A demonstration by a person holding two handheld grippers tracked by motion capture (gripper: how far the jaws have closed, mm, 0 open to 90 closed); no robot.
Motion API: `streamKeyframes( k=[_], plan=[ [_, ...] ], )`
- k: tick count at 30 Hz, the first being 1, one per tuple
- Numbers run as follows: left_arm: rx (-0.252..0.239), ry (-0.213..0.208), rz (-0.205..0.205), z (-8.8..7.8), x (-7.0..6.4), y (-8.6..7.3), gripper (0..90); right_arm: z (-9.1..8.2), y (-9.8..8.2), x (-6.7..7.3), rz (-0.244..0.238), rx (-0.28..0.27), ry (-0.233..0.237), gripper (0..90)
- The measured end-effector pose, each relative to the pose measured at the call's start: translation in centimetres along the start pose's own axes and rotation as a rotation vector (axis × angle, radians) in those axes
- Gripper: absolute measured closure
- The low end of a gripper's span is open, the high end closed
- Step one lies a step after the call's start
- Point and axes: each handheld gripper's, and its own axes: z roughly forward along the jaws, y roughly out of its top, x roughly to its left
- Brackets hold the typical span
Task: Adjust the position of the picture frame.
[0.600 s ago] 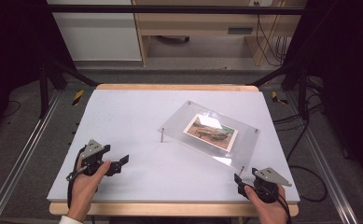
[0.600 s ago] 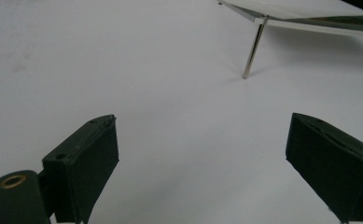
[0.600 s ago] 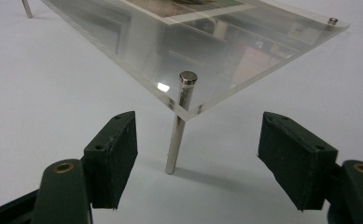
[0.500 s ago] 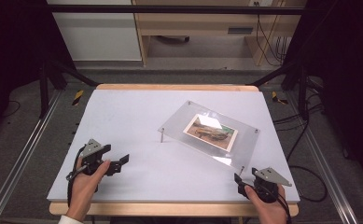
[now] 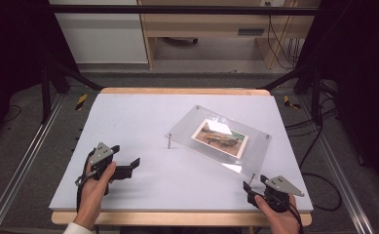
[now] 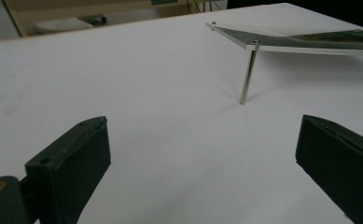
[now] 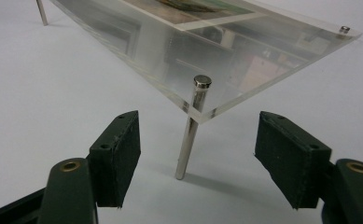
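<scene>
A clear acrylic frame stands on the pale matte tabletop with its plate tilted. It is a flat rectangular plate with polished edges, and a printed picture is pressed inside it. Thin round metal legs with small shiny caps carry its corners.

The left hand-held gripper rests low over the tabletop in the person's left hand. Its two black jaws have a dull rubbery surface, stand wide apart and hold nothing. Ahead of them and a little to the right, one leg and a corner of the frame are well apart from it.

The right hand-held gripper, in the person's right hand, also has its jaws apart and empty. In the right gripper view the near corner of the frame is just ahead. One leg stands in line with the gap between the jaws, slightly beyond them, and touches neither.

Compared with the earlier frames, the left hand-held gripper sits slightly further back toward the person, with its jaws spread a little more. The frame and the right hand-held gripper are in the same place
</scene>
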Motion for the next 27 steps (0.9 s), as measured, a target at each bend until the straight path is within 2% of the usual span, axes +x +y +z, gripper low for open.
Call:
streamKeyframes(
  k=[1,2,3,6,8,9,10,12,13,14,15,17,20,22,25,27],
  plan=[
    [-0.006,0.017,0.034,-0.2,-0.1,0.0,2.8,-0.1,0.0,0.0,-0.003,-0.008,-0.002,31.4],
    [-0.018,0.051,0.082,-0.7,-0.3,0.2,2.7,-0.3,0.1,0.0,0.003,-0.026,0.005,31.4],
    [-0.023,0.069,0.106,-1.0,-0.4,0.3,2.5,-0.4,0.2,0.0,0.002,-0.036,0.001,31.4],
    [-0.027,0.069,0.131,-1.7,-0.5,0.5,2.5,-0.7,0.1,0.0,-0.001,-0.048,-0.014,32.2],
    [-0.034,0.065,0.108,-2.3,-0.5,0.7,1.9,-0.7,0.0,-0.1,0.034,-0.05,-0.009,33.4],
    [-0.04,0.052,0.097,-2.3,-0.5,0.8,1.9,-0.7,0.0,-0.1,0.034,-0.05,-0.009,33.4],
    [-0.039,0.015,0.07,-2.2,-0.6,0.9,2.0,-0.7,0.0,-0.2,0.053,-0.049,-0.007,33.5],
    [-0.035,0.003,0.073,-2.0,-0.8,1.0,3.0,-0.8,0.1,-0.1,0.054,-0.068,0.003,33.5],
    [-0.027,-0.012,0.077,-1.8,-0.8,1.0,3.0,-0.8,0.1,-0.1,0.054,-0.068,0.003,33.5],
    [-0.011,-0.049,0.067,-1.3,-1.1,1.0,3.9,-0.7,0.4,0.1,0.045,-0.08,0.002,33.4],
    [-0.011,-0.049,0.067,-1.3,-1.1,1.0,4.4,-0.7,0.4,0.1,0.045,-0.08,0.002,33.4],
    [0.001,-0.085,0.052,-0.7,-1.7,1.1,4.6,-0.3,0.6,0.4,0.021,-0.089,-0.006,30.9],
    [-0.001,-0.084,0.061,-0.4,-2.1,1.1,4.6,-0.1,0.6,0.6,0.021,-0.087,-0.022,27.7],
    [0.003,-0.093,0.059,0.0,-2.4,1.1,4.6,0.4,0.7,0.6,0.011,-0.072,-0.054,26.4],
    [0.007,-0.097,0.057,0.1,-2.6,1.2,4.6,0.8,0.7,0.5,0.016,-0.056,-0.06,27.0],
    [0.014,-0.101,0.066,0.3,-2.9,1.1,4.6,1.0,0.5,0.4,0.035,-0.034,-0.067,30.5]
  ],
)
